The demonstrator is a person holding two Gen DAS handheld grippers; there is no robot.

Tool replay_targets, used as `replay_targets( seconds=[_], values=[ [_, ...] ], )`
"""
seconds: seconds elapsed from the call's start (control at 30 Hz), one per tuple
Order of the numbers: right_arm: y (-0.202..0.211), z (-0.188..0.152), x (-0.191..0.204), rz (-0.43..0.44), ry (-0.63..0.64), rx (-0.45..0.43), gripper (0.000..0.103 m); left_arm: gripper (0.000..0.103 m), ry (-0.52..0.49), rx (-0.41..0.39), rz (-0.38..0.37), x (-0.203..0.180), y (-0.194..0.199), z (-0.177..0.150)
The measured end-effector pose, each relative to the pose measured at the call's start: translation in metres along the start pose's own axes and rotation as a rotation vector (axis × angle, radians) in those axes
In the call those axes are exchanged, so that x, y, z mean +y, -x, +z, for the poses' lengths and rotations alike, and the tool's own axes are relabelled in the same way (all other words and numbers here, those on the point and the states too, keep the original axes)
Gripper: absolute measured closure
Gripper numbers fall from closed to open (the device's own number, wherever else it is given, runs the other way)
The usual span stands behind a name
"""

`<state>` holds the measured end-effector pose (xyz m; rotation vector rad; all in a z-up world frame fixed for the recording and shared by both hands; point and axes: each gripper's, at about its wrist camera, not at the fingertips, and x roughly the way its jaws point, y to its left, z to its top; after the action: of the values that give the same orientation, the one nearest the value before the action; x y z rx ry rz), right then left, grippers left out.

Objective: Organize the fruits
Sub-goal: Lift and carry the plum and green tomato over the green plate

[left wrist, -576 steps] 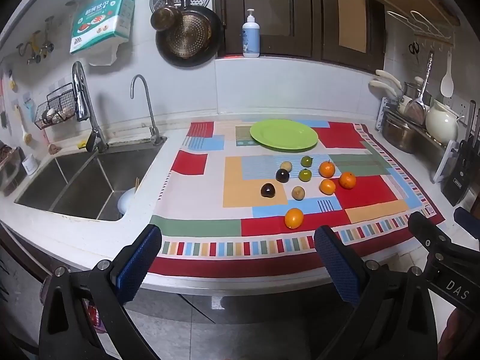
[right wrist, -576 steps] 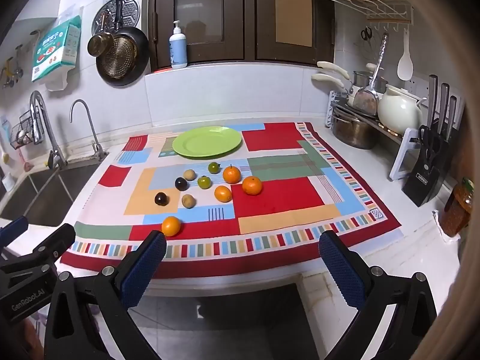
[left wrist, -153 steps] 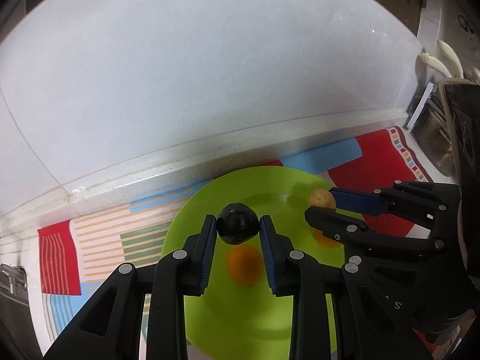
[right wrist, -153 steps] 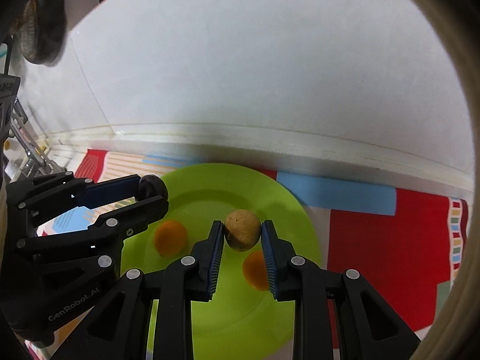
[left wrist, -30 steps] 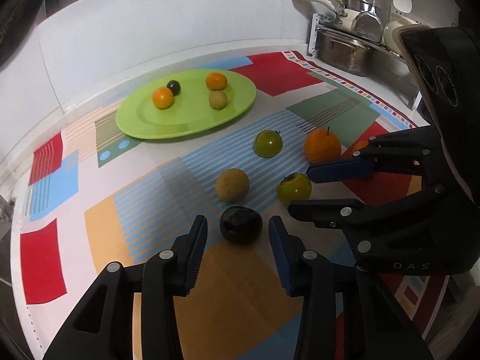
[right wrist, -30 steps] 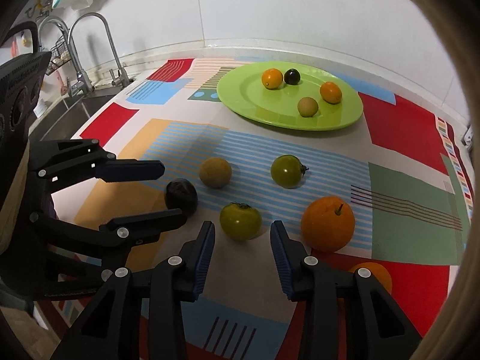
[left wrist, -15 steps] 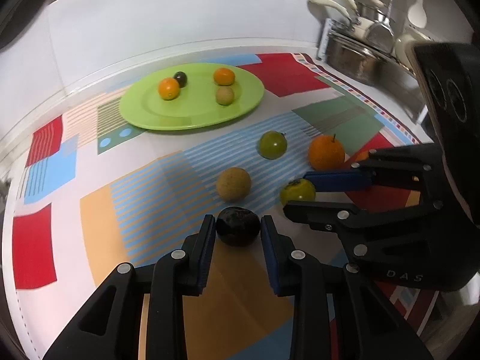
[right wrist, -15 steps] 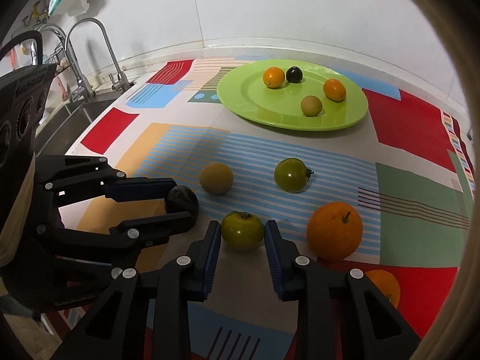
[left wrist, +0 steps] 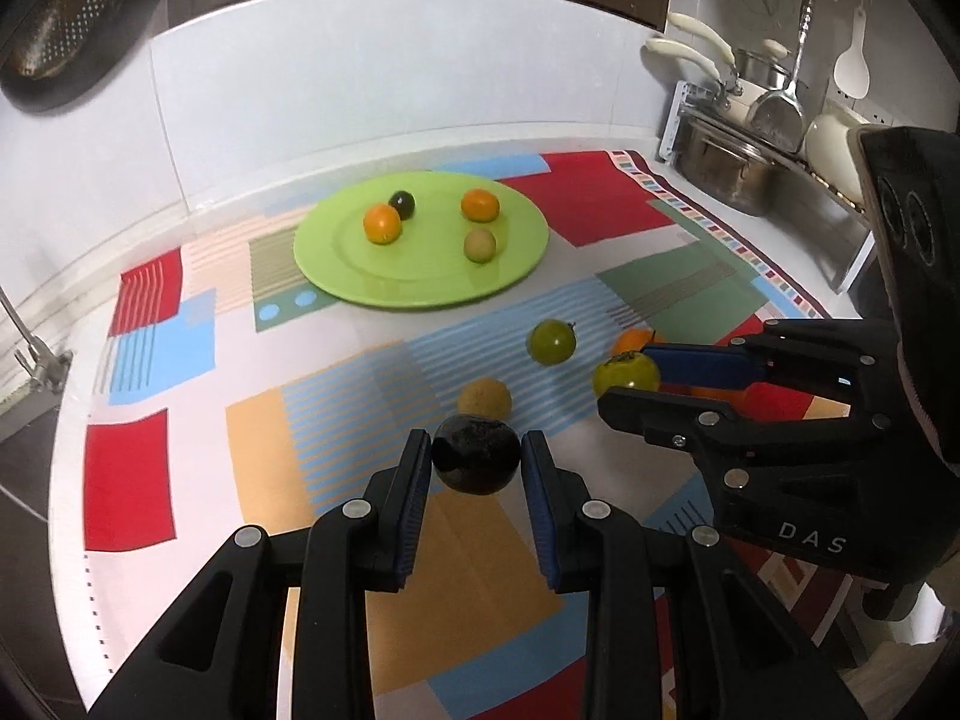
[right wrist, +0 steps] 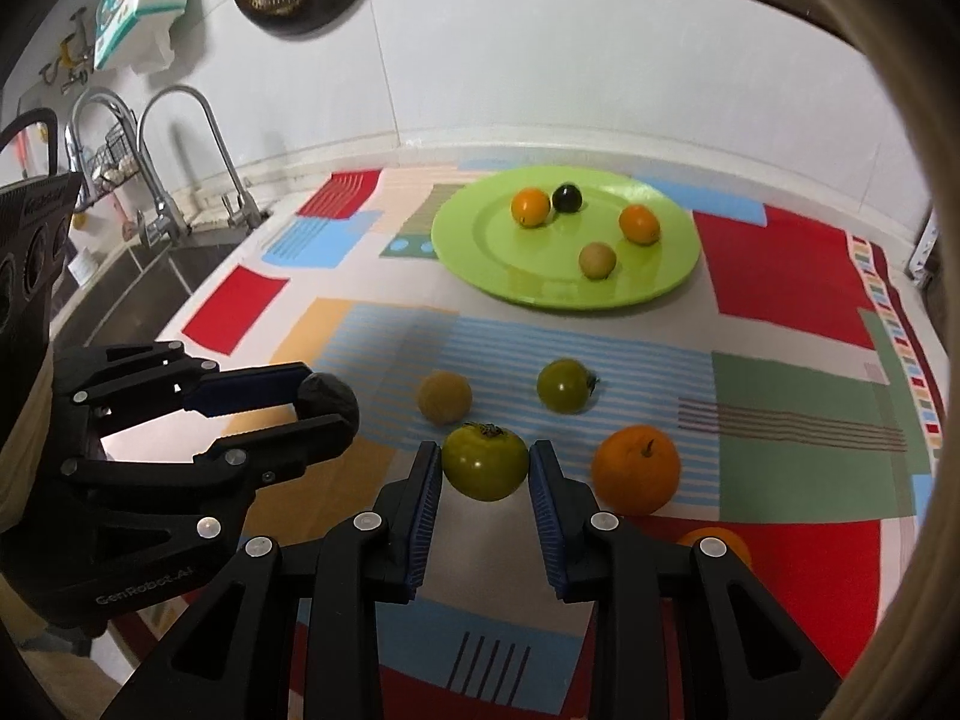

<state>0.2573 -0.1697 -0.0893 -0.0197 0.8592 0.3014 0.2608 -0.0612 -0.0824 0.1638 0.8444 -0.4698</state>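
My left gripper (left wrist: 476,463) is shut on a dark purple fruit (left wrist: 476,453) and holds it just above the cloth; it also shows in the right wrist view (right wrist: 327,395). My right gripper (right wrist: 485,471) is shut on a green tomato (right wrist: 485,461), seen too in the left wrist view (left wrist: 626,374). The green plate (left wrist: 510,267) at the back holds two oranges, a small dark fruit (left wrist: 402,204) and a tan fruit (left wrist: 479,245). A tan fruit (right wrist: 444,397), a green tomato (right wrist: 564,385) and an orange (right wrist: 636,468) lie on the cloth.
The patterned cloth (left wrist: 180,360) covers the counter. A sink with taps (right wrist: 174,138) is at the left. Pots and a rack (left wrist: 738,162) stand at the right. Another orange (right wrist: 717,540) lies near my right gripper. A white wall panel runs behind the plate.
Both grippers have closed on their fruits and lifted them slightly off the cloth. The views have tilted up toward the plate.
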Motion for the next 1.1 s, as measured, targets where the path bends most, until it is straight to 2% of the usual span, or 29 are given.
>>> replay_targets(
  seconds=[0.37, 0.73, 1.1],
  values=[
    [0.028, 0.029, -0.006, -0.008, 0.001, -0.063, 0.072, 0.072, -0.015, -0.100, 0.038, -0.001, 0.027, 0.038],
    [0.035, 0.080, -0.019, -0.031, 0.022, -0.125, 0.072, 0.072, 0.001, -0.167, 0.076, 0.015, 0.028, 0.088],
    [0.018, 0.141, -0.040, -0.031, 0.015, -0.147, 0.072, 0.072, 0.027, -0.180, 0.086, 0.039, 0.008, 0.145]
  ],
)
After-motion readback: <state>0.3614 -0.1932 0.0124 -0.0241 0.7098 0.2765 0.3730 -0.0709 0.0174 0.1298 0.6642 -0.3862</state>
